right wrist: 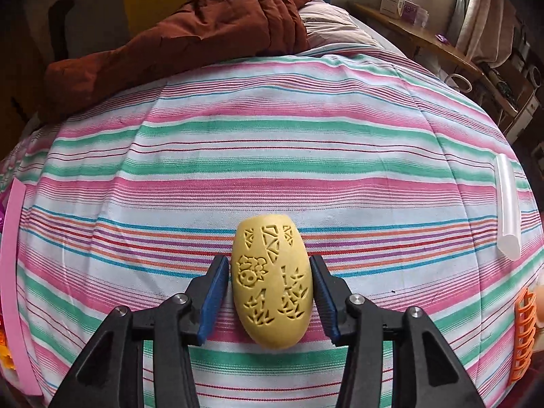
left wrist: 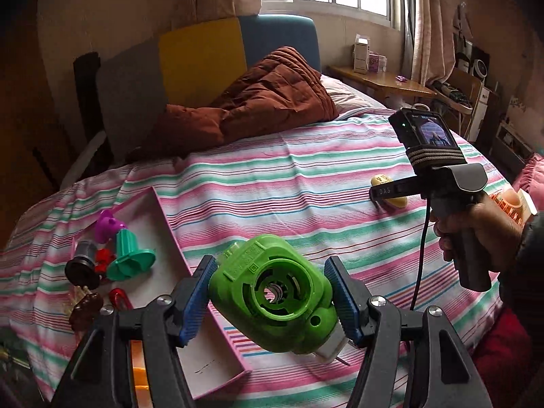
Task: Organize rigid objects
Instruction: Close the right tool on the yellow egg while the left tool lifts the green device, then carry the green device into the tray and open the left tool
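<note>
Left wrist view, lower left of frame: your pink-rimmed box (left wrist: 163, 238) lies on the striped bedsheet (left wrist: 272, 176), white floor showing, with small parts bunched at its left end: a purple piece (left wrist: 107, 226), a teal ribbed cone (left wrist: 131, 258), a grey-and-black cylinder (left wrist: 81, 263), a small red bit (left wrist: 103, 261) between them. A brown plug-shaped part (left wrist: 85, 309) and a red loop (left wrist: 119, 298) sit just below that cluster. Bottom centre: your left gripper (left wrist: 272, 297) is clenched on the green plastic housing (left wrist: 272, 292); both blue fingers (left wrist: 199, 301) press its sides, and it hangs above the box's right rim and the sheet, round opening toward the camera. A grey metal part sticks out under it at lower right. Right of frame: your right hand (left wrist: 476, 234) holds the other handle, its fingers reaching to the yellow oval (left wrist: 391, 192) on the bed; contact can't be judged from here. Right wrist view: pink box edge (right wrist: 13, 272) at far left. Bottom centre, your right gripper (right wrist: 270, 292) straddles the yellow oval, carved pattern up, flat on the sheet. Fingers (right wrist: 214, 297) are released: narrow gap on the left, the right one just beside or barely touching it, can't tell which. Far right: a clear tube (right wrist: 506, 207) on the sheet, an orange lattice piece (right wrist: 523, 336) at the frame edge below it.
</note>
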Tool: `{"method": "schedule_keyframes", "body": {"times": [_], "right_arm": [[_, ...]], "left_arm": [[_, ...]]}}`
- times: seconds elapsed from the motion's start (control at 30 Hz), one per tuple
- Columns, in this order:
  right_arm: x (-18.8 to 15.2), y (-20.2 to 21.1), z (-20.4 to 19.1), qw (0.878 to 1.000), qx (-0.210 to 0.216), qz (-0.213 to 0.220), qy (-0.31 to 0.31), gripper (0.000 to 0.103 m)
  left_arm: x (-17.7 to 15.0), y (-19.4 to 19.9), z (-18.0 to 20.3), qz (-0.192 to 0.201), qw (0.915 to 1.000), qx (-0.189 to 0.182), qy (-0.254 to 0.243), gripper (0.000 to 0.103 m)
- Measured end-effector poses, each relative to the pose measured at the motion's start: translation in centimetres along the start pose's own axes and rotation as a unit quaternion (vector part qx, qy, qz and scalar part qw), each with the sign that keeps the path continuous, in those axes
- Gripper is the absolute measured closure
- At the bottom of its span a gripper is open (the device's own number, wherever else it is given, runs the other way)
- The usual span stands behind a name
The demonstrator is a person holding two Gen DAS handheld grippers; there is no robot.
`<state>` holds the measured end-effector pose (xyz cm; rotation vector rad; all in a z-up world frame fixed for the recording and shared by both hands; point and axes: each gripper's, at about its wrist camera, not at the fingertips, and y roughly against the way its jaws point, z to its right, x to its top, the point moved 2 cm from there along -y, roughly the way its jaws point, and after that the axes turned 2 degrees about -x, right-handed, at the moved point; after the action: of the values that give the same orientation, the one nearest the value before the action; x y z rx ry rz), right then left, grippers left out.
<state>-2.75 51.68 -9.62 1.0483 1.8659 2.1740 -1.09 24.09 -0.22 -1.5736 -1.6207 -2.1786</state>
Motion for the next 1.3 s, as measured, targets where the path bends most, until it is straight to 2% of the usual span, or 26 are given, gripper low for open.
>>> {"method": "schedule_keyframes", "body": {"times": [0.23, 0.53, 1.0, 1.3], "right_arm": [[-1.3, 0.6, -1.4, 0.999, -0.009, 0.009, 0.031, 0.059], [-3.9, 1.9, -3.9, 0.998, 0.005, -0.002, 0.056, 0.059], [-6.6, 3.0, -5.4, 0.996, 0.007, 0.052, 0.071, 0.059], [-6.8, 3.0, -5.5, 0.995, 0.006, 0.064, 0.074, 0.059]], "left_arm": [[-1.1, 1.3, -1.6, 0.001, 0.9998, 0.017, 0.012, 0.037], [-1.9, 3.3, -2.8, 0.015, 0.9993, 0.025, 0.021, 0.037], [-2.8, 4.8, -4.0, 0.024, 0.9986, 0.037, 0.03, 0.037], [-3.3, 5.1, -4.5, 0.025, 0.9982, 0.044, 0.032, 0.037]]}}
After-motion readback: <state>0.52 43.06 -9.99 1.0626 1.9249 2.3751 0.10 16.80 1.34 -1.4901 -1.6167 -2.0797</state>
